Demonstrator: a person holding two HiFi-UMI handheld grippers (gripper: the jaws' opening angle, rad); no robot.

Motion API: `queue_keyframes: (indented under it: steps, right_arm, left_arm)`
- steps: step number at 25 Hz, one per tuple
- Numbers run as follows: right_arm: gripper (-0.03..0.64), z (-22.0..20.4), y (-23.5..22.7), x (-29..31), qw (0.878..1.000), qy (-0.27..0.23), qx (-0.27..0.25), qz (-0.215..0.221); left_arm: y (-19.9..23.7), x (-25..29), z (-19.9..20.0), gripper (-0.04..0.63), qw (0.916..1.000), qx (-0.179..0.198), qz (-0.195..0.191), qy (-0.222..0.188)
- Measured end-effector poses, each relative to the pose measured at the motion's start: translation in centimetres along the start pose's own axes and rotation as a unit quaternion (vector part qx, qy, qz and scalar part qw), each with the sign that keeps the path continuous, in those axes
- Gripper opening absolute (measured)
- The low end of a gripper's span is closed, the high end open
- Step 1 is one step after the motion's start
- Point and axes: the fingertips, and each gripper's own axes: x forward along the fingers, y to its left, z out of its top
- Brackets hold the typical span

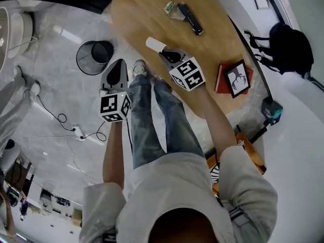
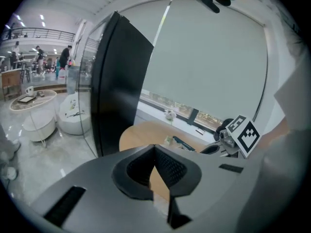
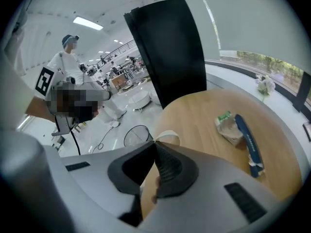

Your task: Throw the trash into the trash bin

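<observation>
Wooden table (image 1: 142, 14) on marble floor (image 1: 55, 70), mesh bin (image 1: 93, 57) near; right tool (image 1: 163, 53) grips cup (image 1: 155, 44).

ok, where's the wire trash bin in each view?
Head view: trash bin upper left, on the floor left of the wooden table.
Left gripper view: not in it.
Right gripper view: trash bin centre, just above the jaws.
Shared landmark: the wooden table, in all three views.
</observation>
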Motion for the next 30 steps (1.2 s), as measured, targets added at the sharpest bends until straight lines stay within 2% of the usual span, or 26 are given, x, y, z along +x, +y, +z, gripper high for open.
queue_keyframes:
  steps: [6,12,19,26,27,28,30]
  right_arm:
    - [0.032,4.0,5.9,5.2,0.996,0.015,-0.066,0.065]
    - [0.032,6.4,12.8,10.2,0.985,0.033,-0.123,0.116]
    - [0.032,7.6,18.3,14.3,0.969,0.047,-0.186,0.158]
    - [0.035,9.2,22.8,19.6,0.953,0.066,-0.240,0.171]
    - [0.079,9.2,23.1,20.1,0.952,0.069,-0.243,0.175]
    - [0.172,9.3,23.2,20.6,0.951,0.070,-0.247,0.175]
    - [0.177,9.4,23.2,21.3,0.949,0.074,-0.251,0.173]
  left_arm:
    - [6.6,-4.7,-0.6,0.018,0.9950,-0.045,0.084,-0.031]
    - [11.8,-10.2,-2.8,0.018,0.9836,-0.087,0.150,-0.051]
    - [14.3,-15.2,-5.3,0.018,0.9670,-0.123,0.211,-0.072]
    - [18.6,-19.1,-7.3,0.018,0.9520,-0.157,0.249,-0.082]
    - [18.8,-19.4,-7.6,0.018,0.9503,-0.161,0.253,-0.084]
    - [19.1,-19.7,-7.8,0.018,0.9488,-0.164,0.256,-0.084]
    - [19.7,-19.7,-8.0,0.018,0.9470,-0.170,0.260,-0.083]
